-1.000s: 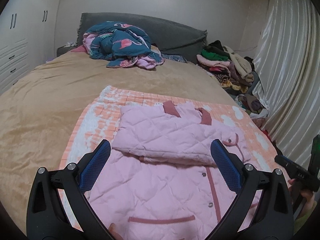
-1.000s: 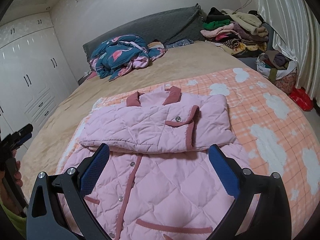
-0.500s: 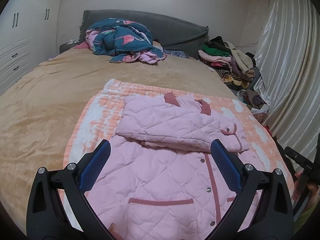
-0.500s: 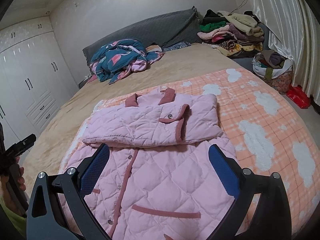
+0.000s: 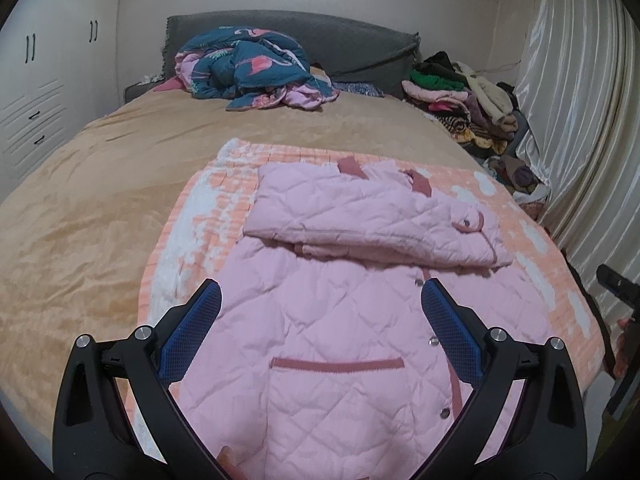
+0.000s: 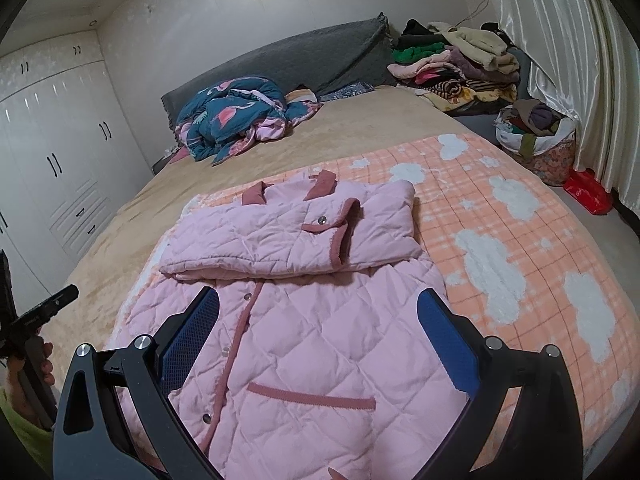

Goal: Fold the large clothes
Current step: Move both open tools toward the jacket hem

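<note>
A pink quilted jacket point(image 5: 332, 320) lies flat on an orange-and-white checked blanket point(image 6: 500, 248) that is spread over the near end of the bed point(image 5: 100, 208). The jacket is diamond-stitched, with darker rose trim on its collar, along the front placket and across the tops of its pockets. Silver snap buttons run down the placket. Both sleeves are folded across the chest, making a thick band over the jacket's upper part; on top of that band a cuff with rose edging and one snap shows. The two collar points stick out at the end of the jacket farthest from the cameras. The lower body of the jacket lies open and fairly smooth, with one trimmed pocket to each side of the placket.

The left tongs point(image 5: 320, 320) hang over the jacket's lower half with the blue pads spread wide apart and nothing between them. The right tongs point(image 6: 318, 324) hang over the same part of the jacket, equally wide apart and empty.

Beyond the jacket, at the head of the bed, a crumpled teal flamingo-print quilt point(image 6: 232, 116) sits against a grey headboard point(image 5: 352, 52). To the jacket's right, past the bed's edge, is a pile of clothes point(image 6: 452, 64) by a pale curtain point(image 6: 560, 60). White wardrobes point(image 6: 56, 148) stand to the jacket's left.
</note>
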